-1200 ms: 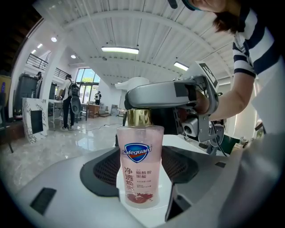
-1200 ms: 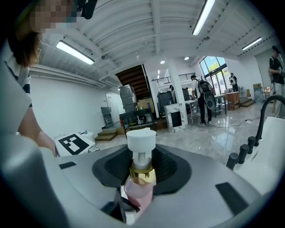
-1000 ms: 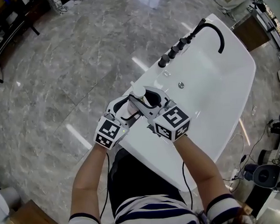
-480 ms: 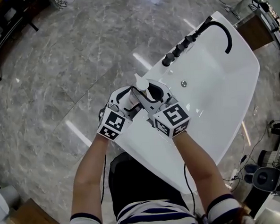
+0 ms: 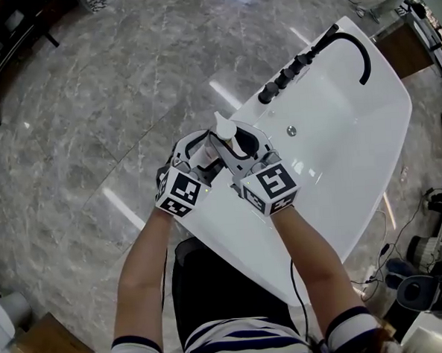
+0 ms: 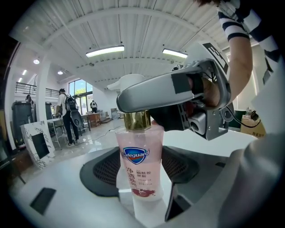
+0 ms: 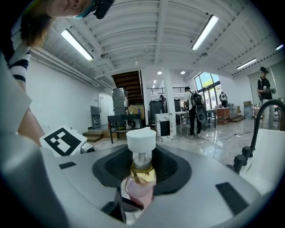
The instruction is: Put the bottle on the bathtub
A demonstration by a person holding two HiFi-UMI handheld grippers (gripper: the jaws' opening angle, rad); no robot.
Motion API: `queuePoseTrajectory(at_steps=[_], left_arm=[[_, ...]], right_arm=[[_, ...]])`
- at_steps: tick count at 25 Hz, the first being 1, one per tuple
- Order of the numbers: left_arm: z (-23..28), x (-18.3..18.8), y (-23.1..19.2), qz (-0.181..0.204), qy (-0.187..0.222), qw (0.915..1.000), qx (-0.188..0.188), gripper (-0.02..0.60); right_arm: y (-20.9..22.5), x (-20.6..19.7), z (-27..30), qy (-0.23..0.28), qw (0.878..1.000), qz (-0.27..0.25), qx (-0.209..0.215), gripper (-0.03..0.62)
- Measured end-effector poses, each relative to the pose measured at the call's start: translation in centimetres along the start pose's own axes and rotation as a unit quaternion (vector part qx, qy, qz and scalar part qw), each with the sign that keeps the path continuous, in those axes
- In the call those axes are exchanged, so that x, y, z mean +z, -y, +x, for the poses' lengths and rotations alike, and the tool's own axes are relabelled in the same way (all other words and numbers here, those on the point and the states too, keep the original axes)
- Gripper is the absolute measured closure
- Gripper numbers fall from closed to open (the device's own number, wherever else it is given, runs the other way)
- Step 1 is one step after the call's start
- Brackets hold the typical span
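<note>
Bottle: blue shield badge reads "Safeguard", with Chinese print beneath. It is clear plastic with pink liquid, a gold collar and a white pump head. It is held upright at the rim of the glossy white tub — base contact cannot be told. Left gripper is clamped on the body, and right gripper is clamped at the shoulder, below the collar. Black curved faucet stands at the far end.

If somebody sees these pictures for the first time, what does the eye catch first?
First comes the pink soap bottle with its white pump, clamped by both the left gripper and the right gripper, over the rim of the white bathtub in the middle of the head view. Next come the black tap knobs farther along that rim, beside the grey marble floor.
</note>
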State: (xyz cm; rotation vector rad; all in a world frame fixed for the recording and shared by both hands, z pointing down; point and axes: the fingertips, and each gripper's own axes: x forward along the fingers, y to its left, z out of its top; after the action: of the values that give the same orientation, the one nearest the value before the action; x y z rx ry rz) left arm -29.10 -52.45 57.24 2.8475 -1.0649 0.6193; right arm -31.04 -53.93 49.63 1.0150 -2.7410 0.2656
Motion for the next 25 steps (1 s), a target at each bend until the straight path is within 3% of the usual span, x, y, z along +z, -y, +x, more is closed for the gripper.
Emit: queuePoseTrajectory(at_steps=[7,14,25], left_arm=[[-0.17,0.01,0.24,-0.015,0.014,0.9998,-0.006,0.276],[0.04,0.11,0.27,-0.053,0.04,0.9976,-0.017,0.276],[0.26,-0.34,0.41,-0.07,0.022,0.9971,-0.017,0.276]], right_arm=[[-0.3,0.0,-0.23,-0.003,1.0,-0.006,0.004,0.445],[-0.5,-0.15,0.08,-0.011,1.0,-0.016,0.009,0.445],[-0.21,-0.17,0.07,-0.021,1.0,-0.018,-0.001,0.445]])
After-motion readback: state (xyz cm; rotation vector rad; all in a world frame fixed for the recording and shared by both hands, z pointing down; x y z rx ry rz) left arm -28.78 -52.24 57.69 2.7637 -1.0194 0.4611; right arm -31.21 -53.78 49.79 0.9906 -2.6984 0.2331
